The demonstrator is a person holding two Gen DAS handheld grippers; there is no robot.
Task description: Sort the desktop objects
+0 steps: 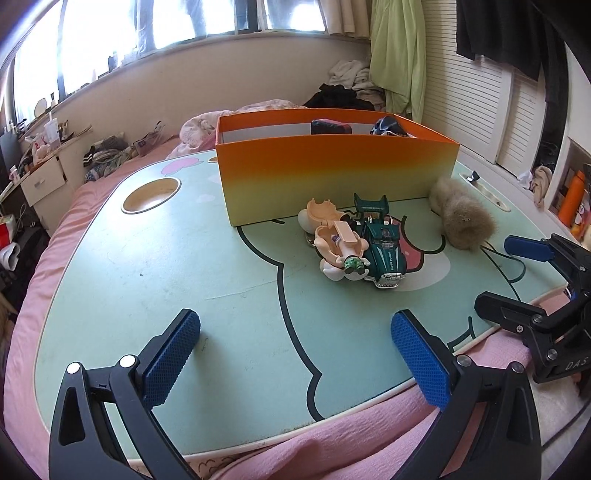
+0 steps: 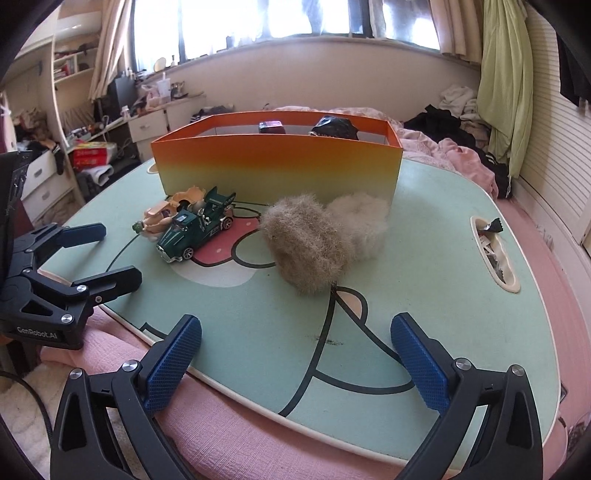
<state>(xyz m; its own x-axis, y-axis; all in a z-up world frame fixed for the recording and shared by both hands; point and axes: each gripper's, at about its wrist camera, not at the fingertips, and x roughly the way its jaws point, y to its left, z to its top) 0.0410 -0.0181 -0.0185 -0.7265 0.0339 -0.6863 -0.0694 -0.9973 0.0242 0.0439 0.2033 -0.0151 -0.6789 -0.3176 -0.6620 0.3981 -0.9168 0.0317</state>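
**Lap desk on a pink bed, both claws spread and empty**

Surface: a mint-green desk (image 1: 184,258) with a cartoon face printed in black outline and a pink patch. It sits on a bed with a pink cover (image 1: 55,258). A round cup hole (image 1: 150,195) is cut into the desk's far left corner; a long slot (image 2: 495,254) near the right edge holds small wrappers.

Left to right on the desk: a peach and white toy figure (image 1: 338,243) lying down, touching a green toy car (image 1: 382,243) just beside it. Right of the car, apart from it, a tan fluffy ball (image 2: 308,243) rests against a paler fluffy ball (image 2: 364,221). Behind all of them stands an orange-to-yellow box (image 2: 277,166), open at the top, with two dark things inside showing above its rim; what they are cannot be told.

Claws: the left claw (image 1: 295,354) hovers over the near desk edge, fingers spread wide, nothing between them. The right claw (image 2: 295,358) does likewise on the right side, spread wide and empty, well short of the fluffy balls.

Room: a bright window (image 1: 166,22) runs along the far wall. A cluttered shelf and white drawers (image 2: 147,125) stand at the left. Clothes are heaped on the bed behind the box. A green cloth (image 2: 506,81) hangs at the right beside white slatted doors (image 1: 469,92).
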